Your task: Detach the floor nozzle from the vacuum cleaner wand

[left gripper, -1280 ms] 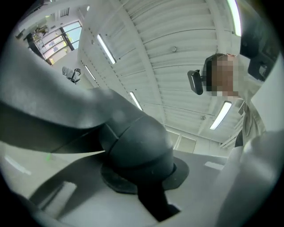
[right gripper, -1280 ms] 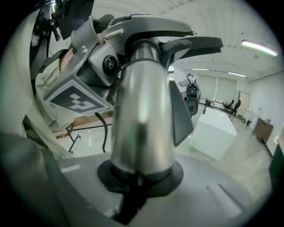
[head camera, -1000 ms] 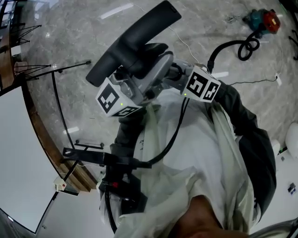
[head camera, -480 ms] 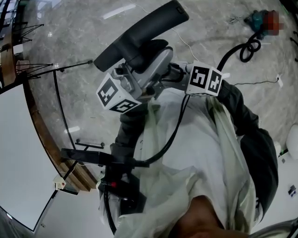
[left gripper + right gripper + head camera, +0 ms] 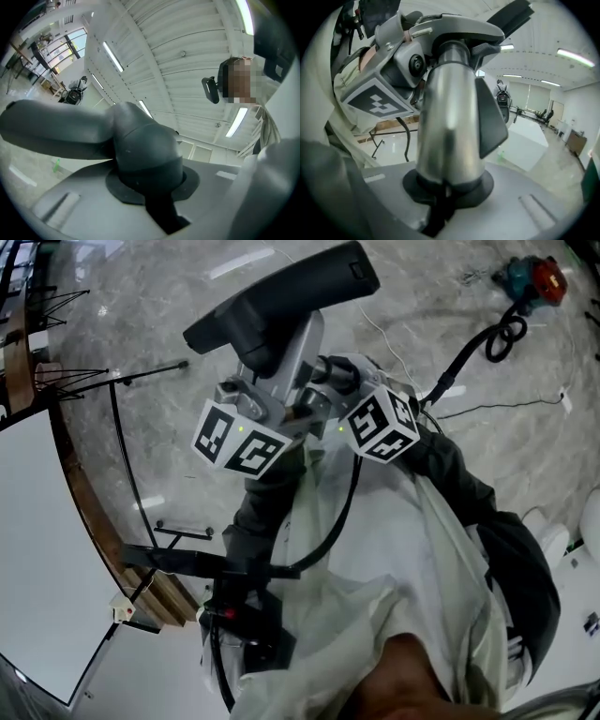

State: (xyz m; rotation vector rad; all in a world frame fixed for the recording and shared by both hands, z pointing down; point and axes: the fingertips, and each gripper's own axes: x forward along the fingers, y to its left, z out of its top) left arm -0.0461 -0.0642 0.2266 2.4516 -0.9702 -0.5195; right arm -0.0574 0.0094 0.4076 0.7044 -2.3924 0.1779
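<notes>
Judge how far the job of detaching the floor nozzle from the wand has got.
Done: both parts are gripped. The left gripper is shut on the floor nozzle at its dark neck, the right gripper on the silver wand. In hand: holding either side of the joint. Left: the separation; in the head view nozzle and wand meet with no gap.

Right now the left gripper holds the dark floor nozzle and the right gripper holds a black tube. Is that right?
Almost. The right gripper view shows the right gripper clamped on a shiny silver wand, not a black tube. The left gripper does hold the dark floor nozzle.
</notes>
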